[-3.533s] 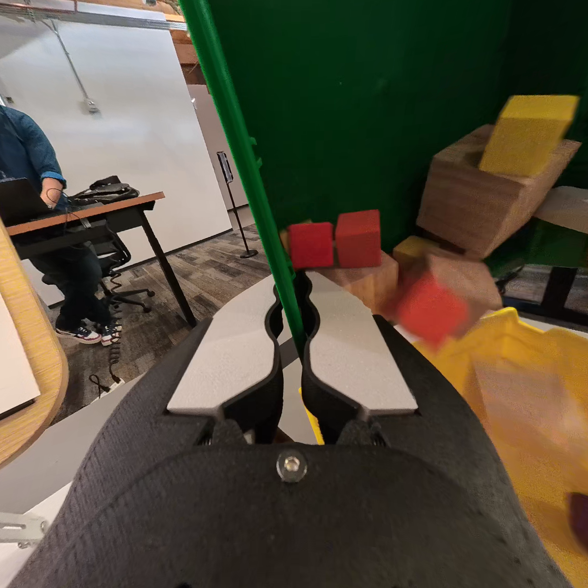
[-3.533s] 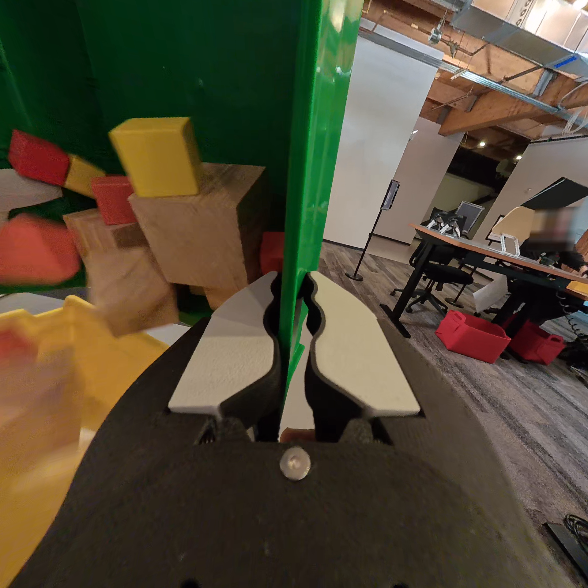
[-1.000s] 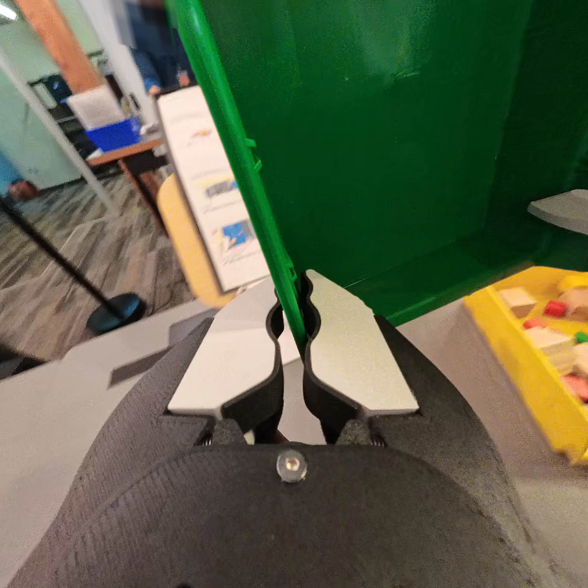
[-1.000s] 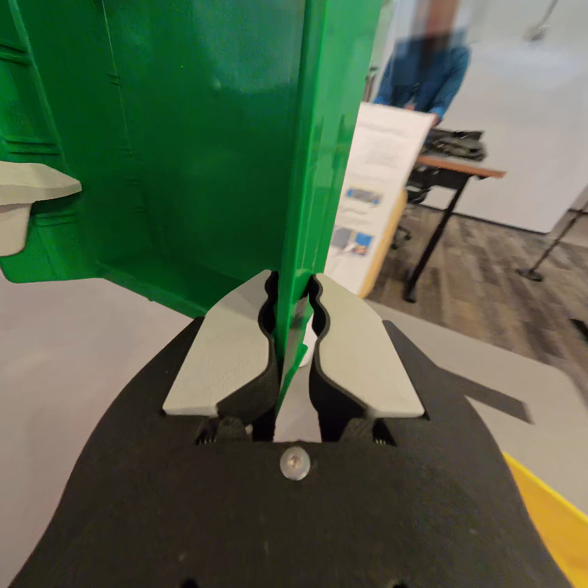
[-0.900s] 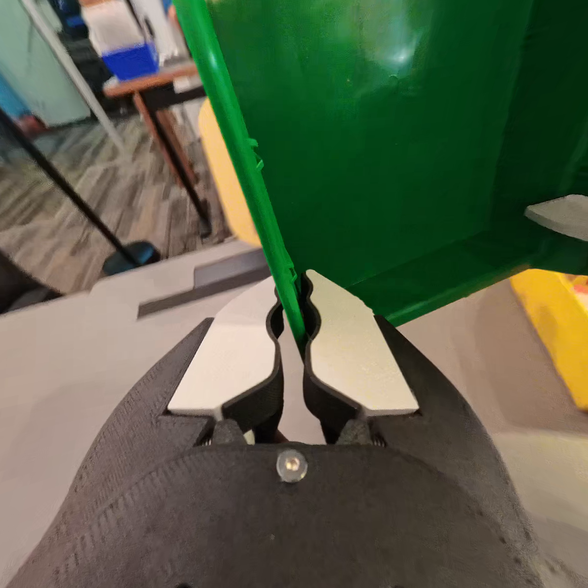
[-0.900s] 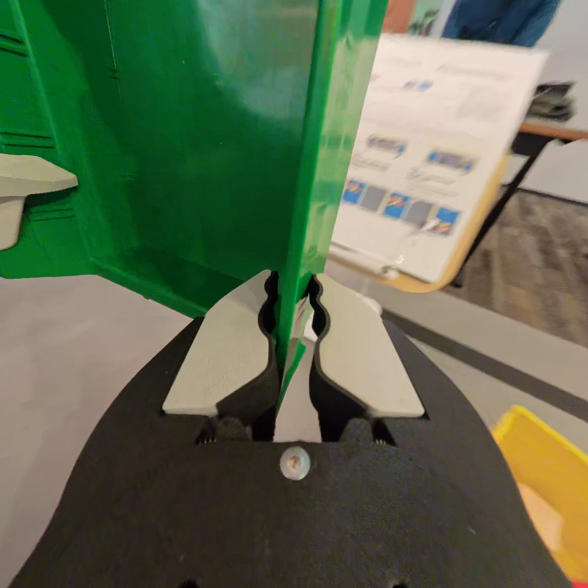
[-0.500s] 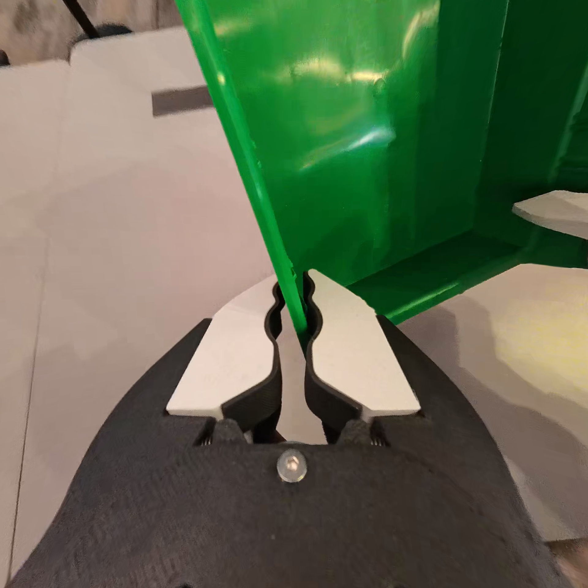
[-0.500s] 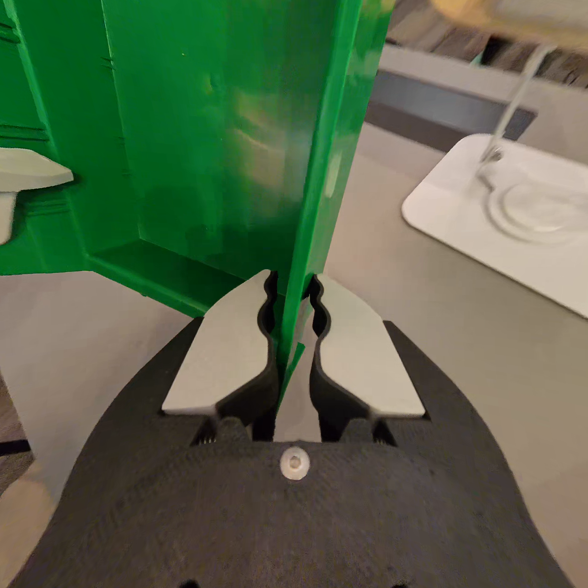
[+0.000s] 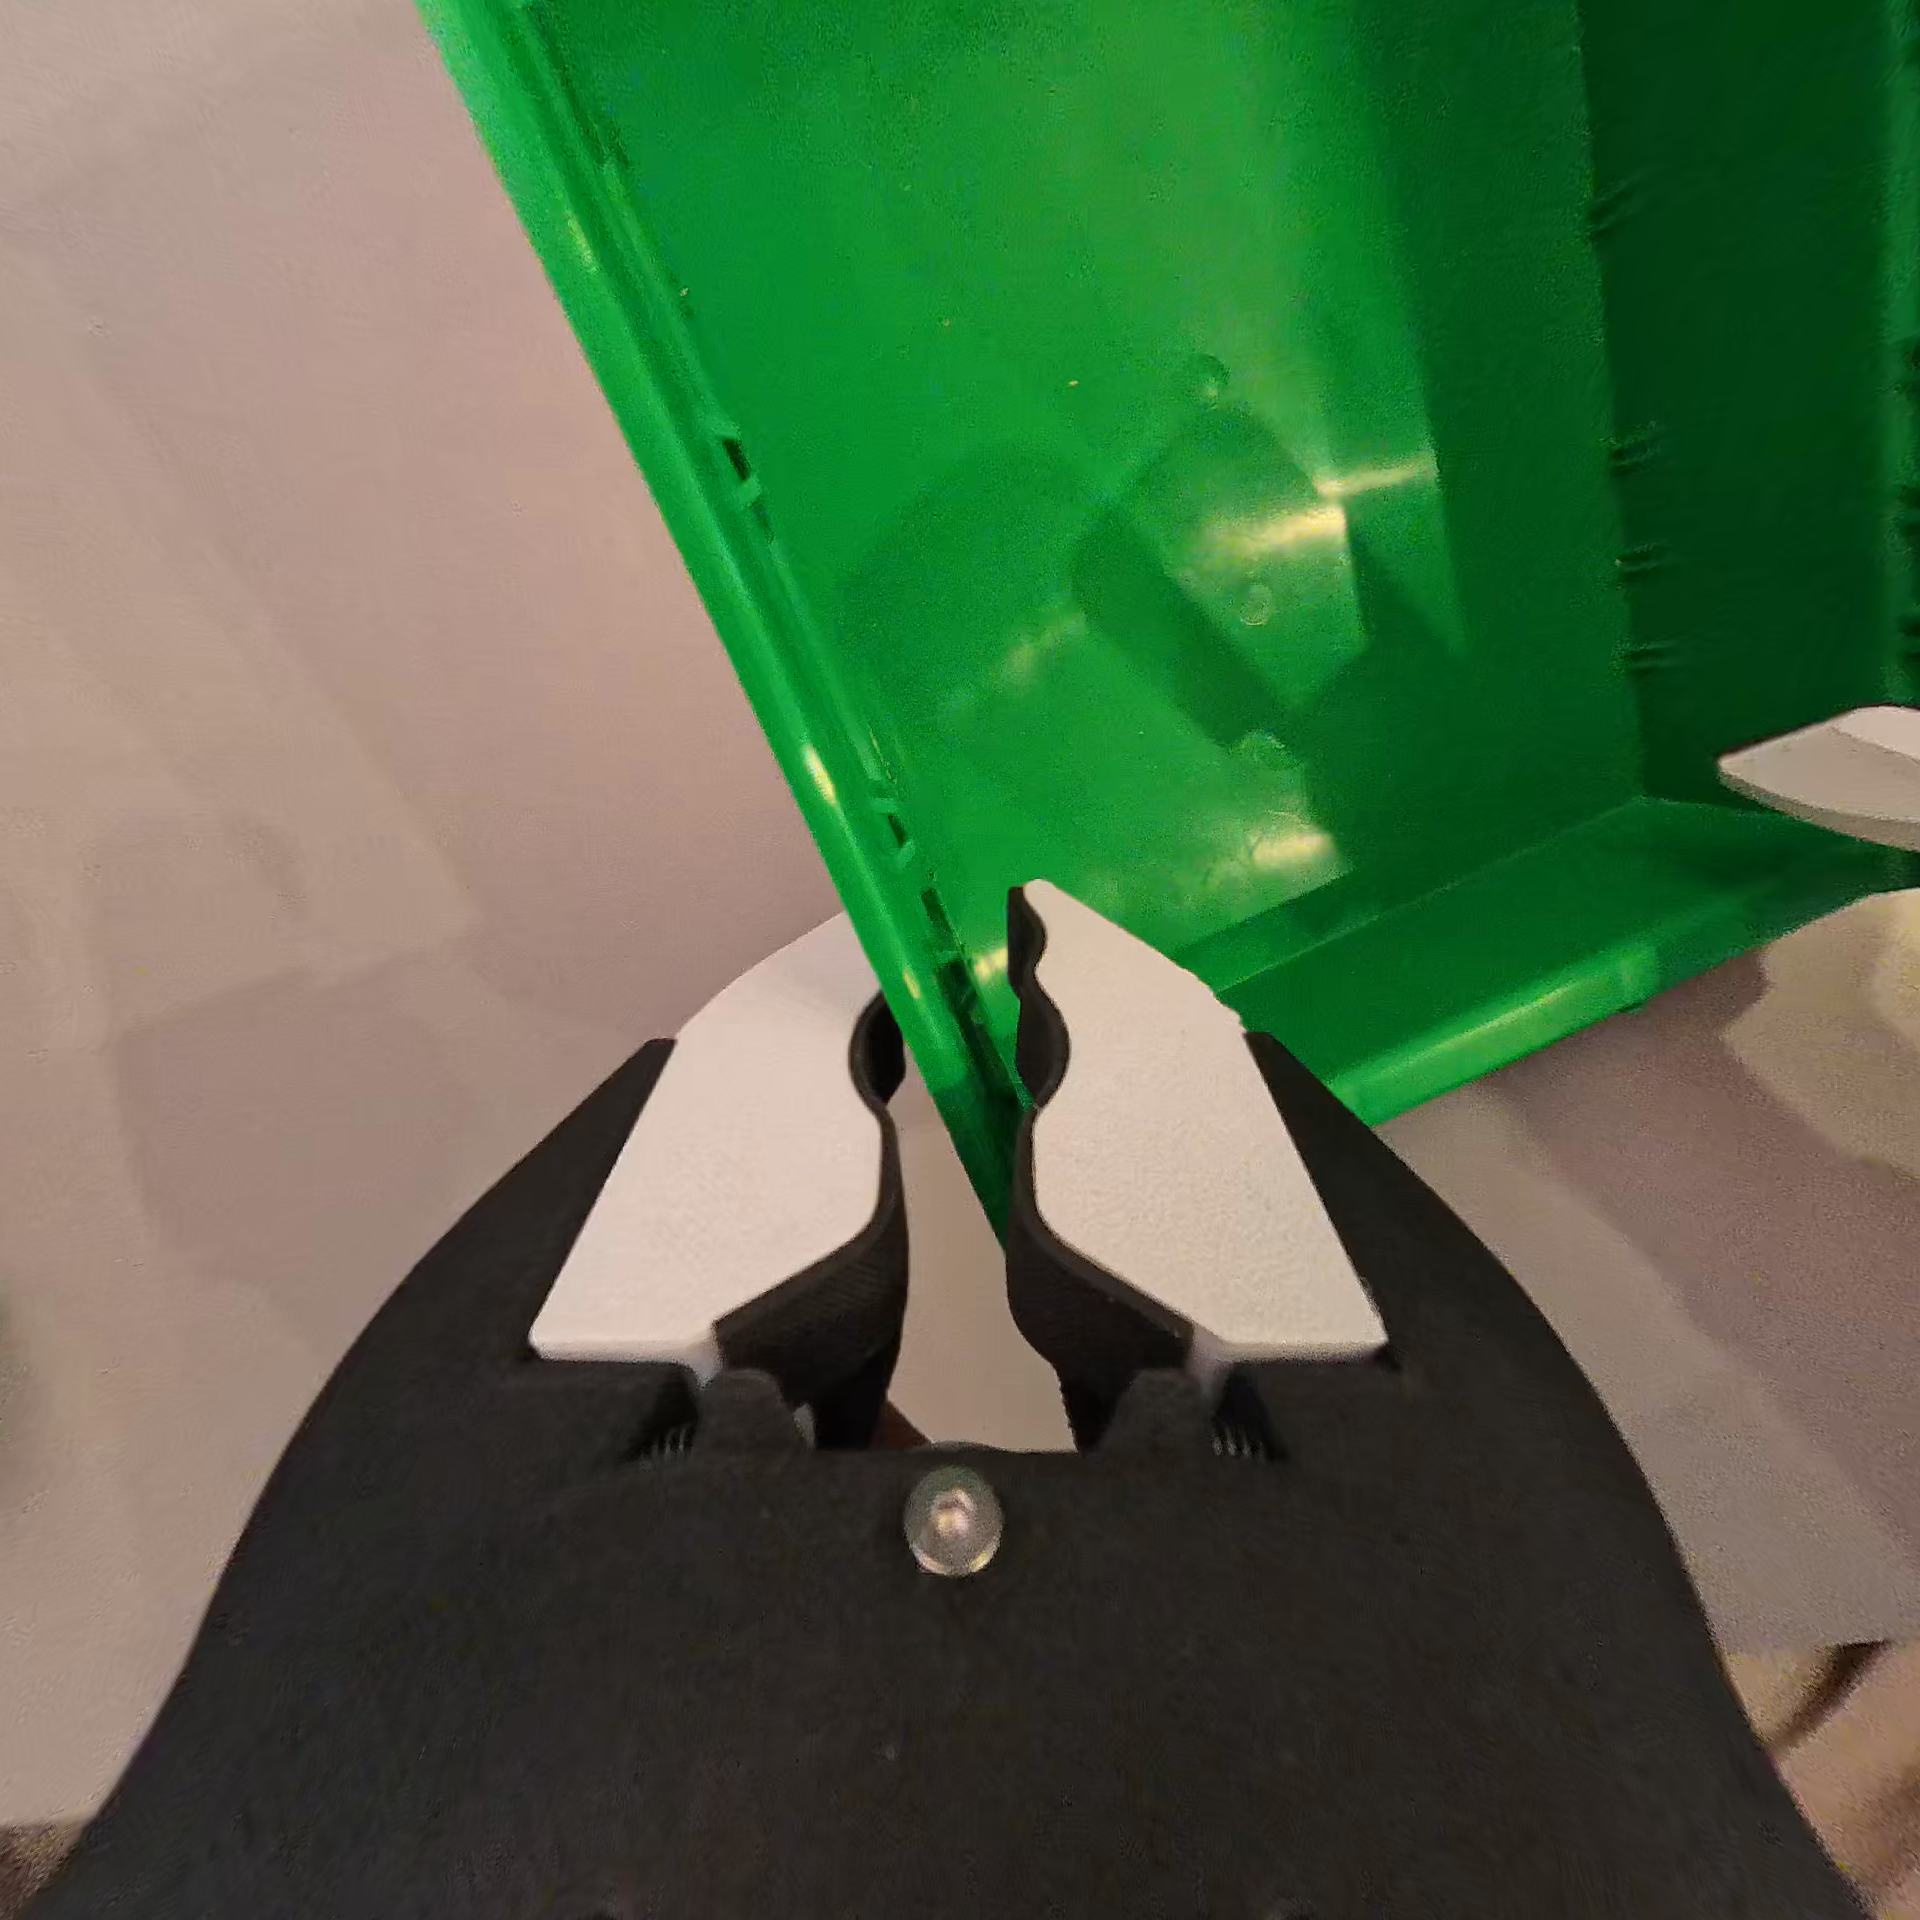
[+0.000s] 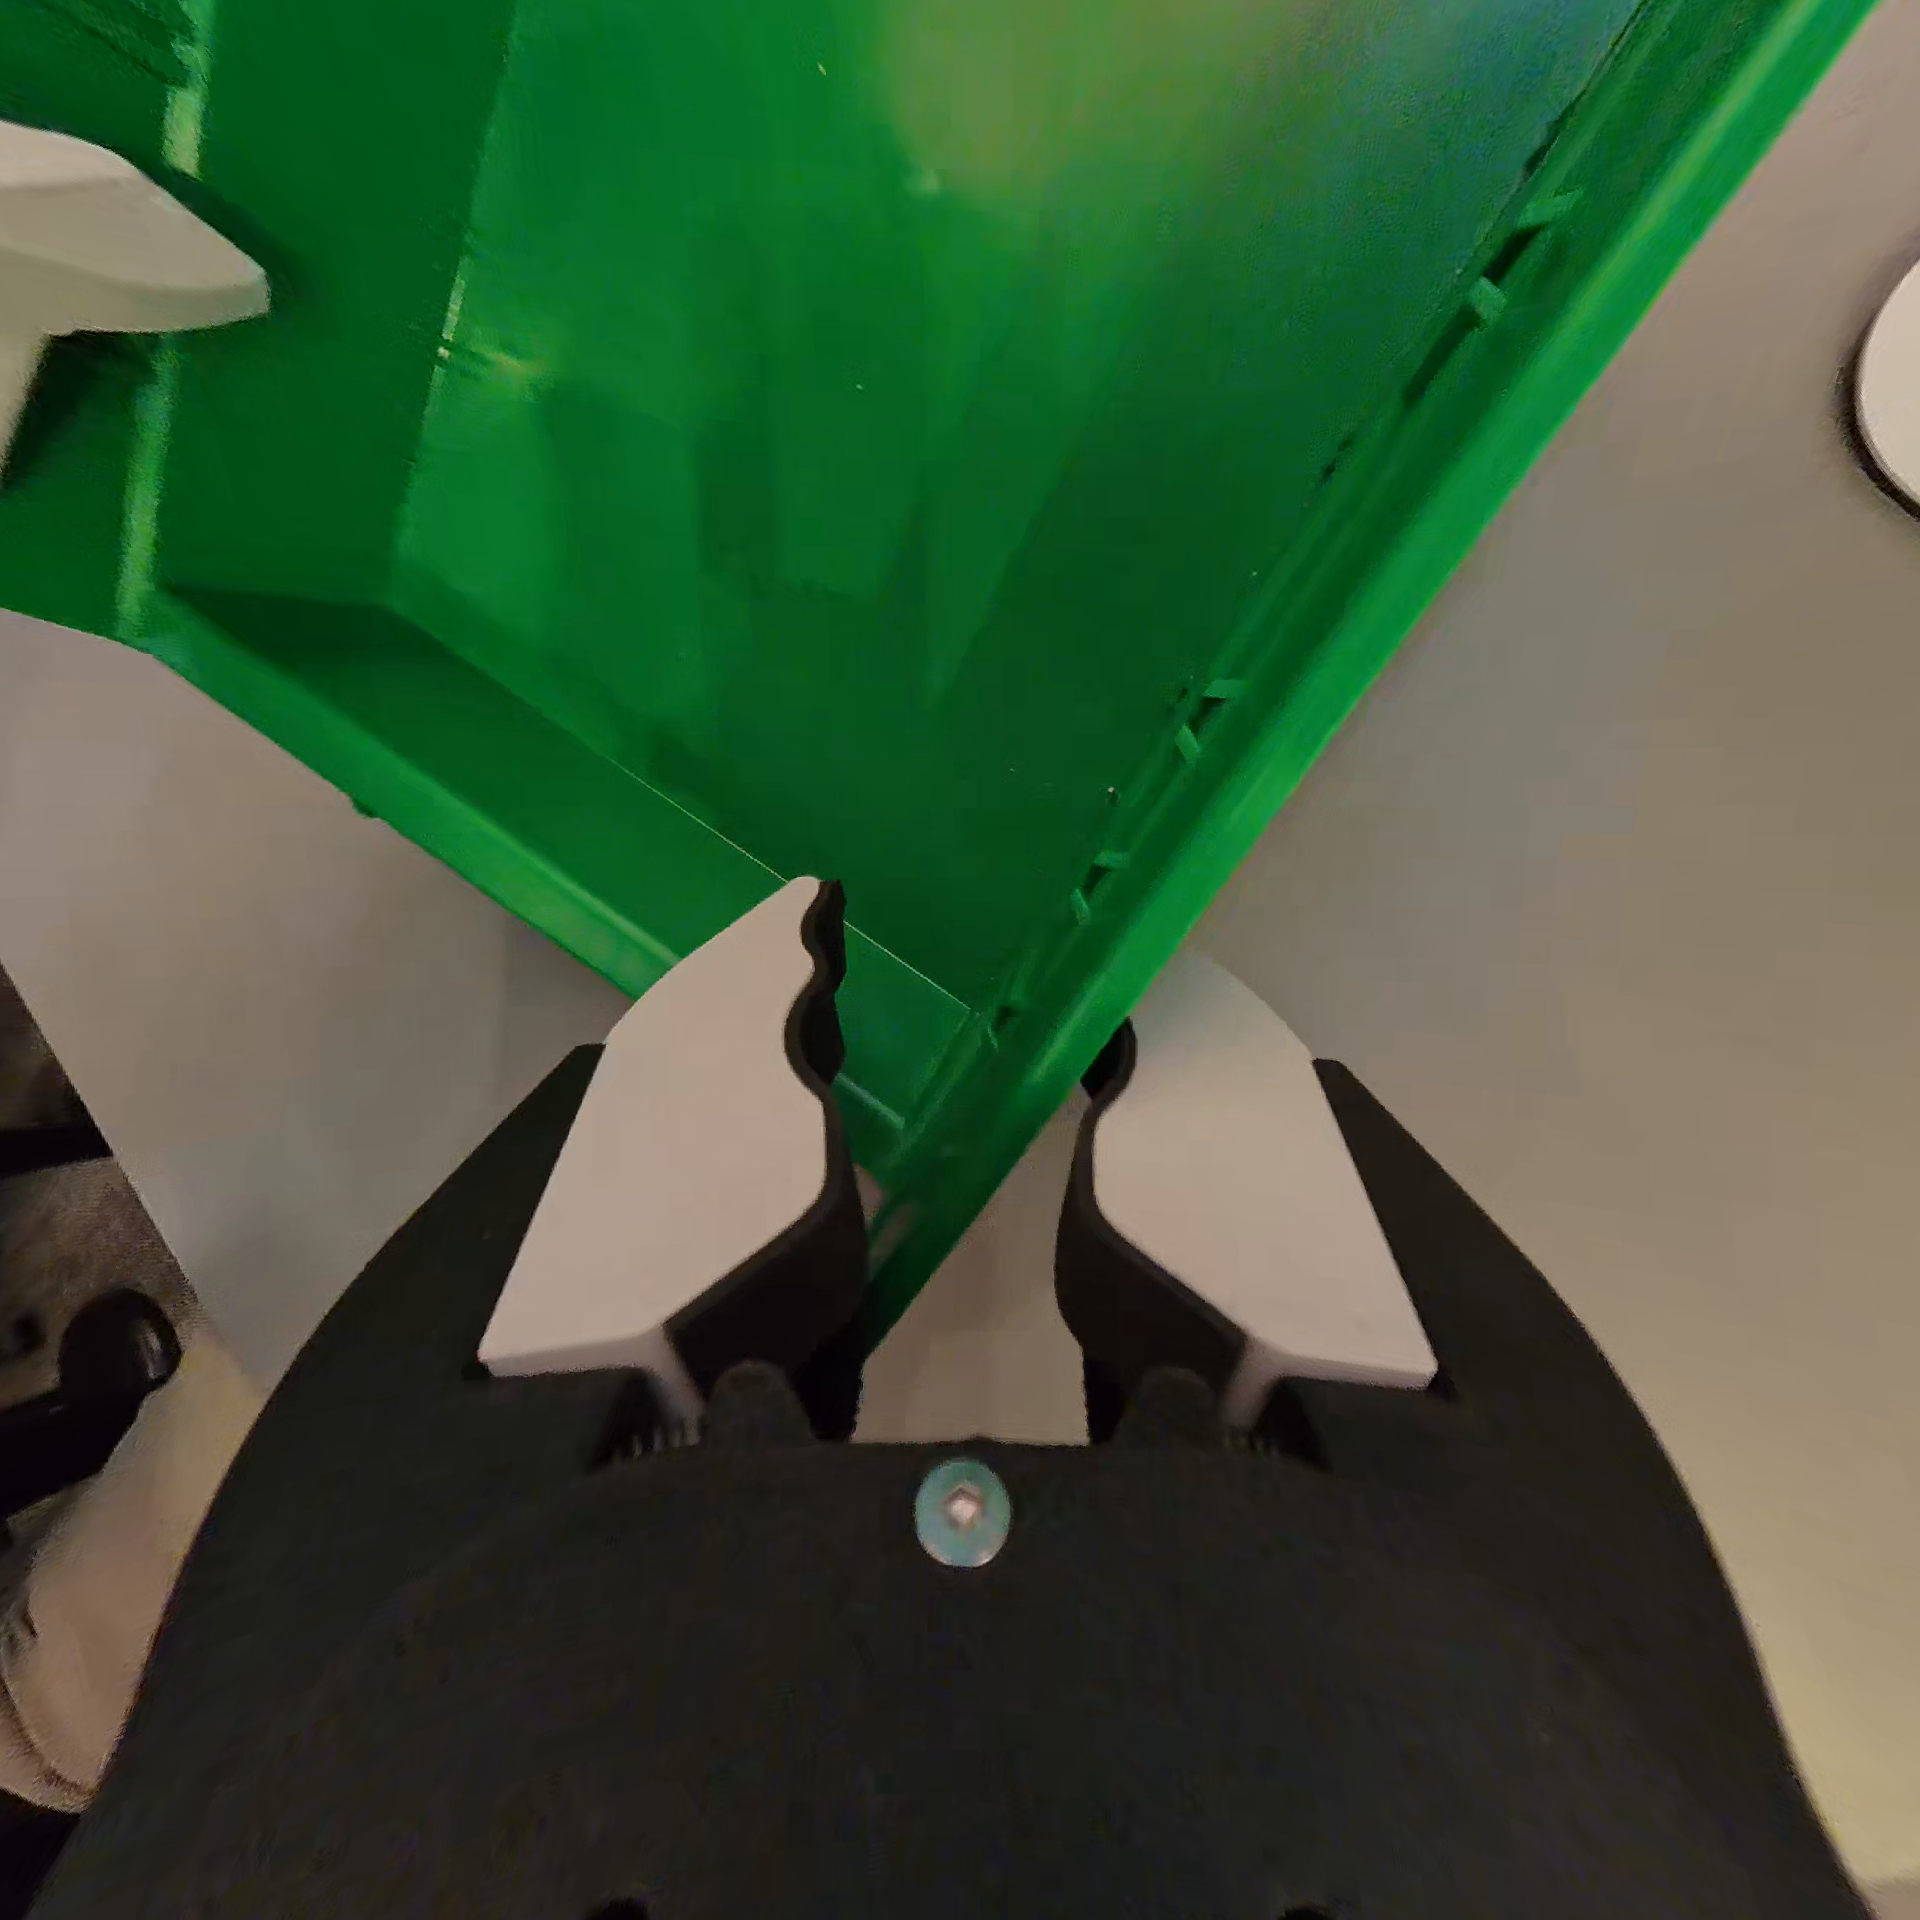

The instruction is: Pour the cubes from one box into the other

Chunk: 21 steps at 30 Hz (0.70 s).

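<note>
An empty green box [image 9: 1143, 468] sits between your two tools over the pale tabletop [image 9: 260, 520]. Its glossy inside shows no cubes in either wrist view. The other box and the cubes are out of view.

Your left hand-held gripper [image 9: 935, 914] straddles the box's left side wall near its lower front corner. The thin rim runs slantwise through the narrow gap between the jaws. It lies against the inner pad and seems to brush the outer one, so you cannot tell whether that grip bites or merely cradles.

Your right hand-held gripper [image 10: 997, 925] stands spread around the opposite wall. Tabletop shows on the outer side of the rim, and the wall crosses the gap at a steep slant. One fingertip of each tool also shows at the far side of the other's view, inside the green box [image 10: 831, 416].

The box looks like stiff moulded plastic, light now that it appears empty, and smooth enough to slide in a loose pinch. The ribbed rim of each side wall, near the low front lip, seems the best place to take hold, with a tool on each side to keep it level. Its front lip looks close to the tabletop, though contact cannot be confirmed.

A white rounded object [image 10: 1893, 384] lies at the right edge of the right wrist view.
</note>
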Available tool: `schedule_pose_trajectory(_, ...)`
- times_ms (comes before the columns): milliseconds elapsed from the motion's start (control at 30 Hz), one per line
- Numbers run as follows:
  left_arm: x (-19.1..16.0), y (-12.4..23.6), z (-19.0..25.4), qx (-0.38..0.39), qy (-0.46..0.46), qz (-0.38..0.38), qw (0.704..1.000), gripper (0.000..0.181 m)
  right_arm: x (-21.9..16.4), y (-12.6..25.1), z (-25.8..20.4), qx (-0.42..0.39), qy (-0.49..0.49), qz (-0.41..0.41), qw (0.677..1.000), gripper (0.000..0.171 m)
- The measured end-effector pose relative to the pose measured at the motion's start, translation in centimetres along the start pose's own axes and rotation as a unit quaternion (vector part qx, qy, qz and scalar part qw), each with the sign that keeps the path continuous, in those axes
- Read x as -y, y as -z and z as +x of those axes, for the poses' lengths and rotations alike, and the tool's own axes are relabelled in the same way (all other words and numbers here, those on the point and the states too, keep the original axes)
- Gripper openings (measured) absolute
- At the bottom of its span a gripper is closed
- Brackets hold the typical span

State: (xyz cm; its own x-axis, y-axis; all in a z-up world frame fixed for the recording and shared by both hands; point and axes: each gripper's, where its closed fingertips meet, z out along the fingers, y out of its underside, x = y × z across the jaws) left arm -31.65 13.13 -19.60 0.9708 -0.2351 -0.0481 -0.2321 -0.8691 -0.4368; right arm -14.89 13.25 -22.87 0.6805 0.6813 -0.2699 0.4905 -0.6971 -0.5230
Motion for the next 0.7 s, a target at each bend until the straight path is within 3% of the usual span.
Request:
schedule_pose_trajectory(233,-3.3,-2.4,-1.7,-0.036,-0.011,-0.073,0.997,0.017,-1.3,-1.0,-3.4,0.045,0.034,-0.043,0.997,0.059)
schedule_pose_trajectory(433,-3.5,-2.9,-2.7,-0.068,0.003,-0.049,0.996,0.015,-1.7,-1.0,-5.4,0.088,0.031,-0.040,0.995,0.064)
schedule_pose_trajectory(533,-3.3,-2.7,-2.8,-0.081,0.004,-0.035,0.996,0.027,-2.0,-0.6,-5.9,0.089,0.043,-0.030,0.995,0.064)
schedule_pose_trajectory(700,-1.5,0.6,-5.2,-0.011,0.025,0.073,0.997,0.056,-2.9,3.3,-3.8,0.044,0.078,0.018,0.996,0.065)
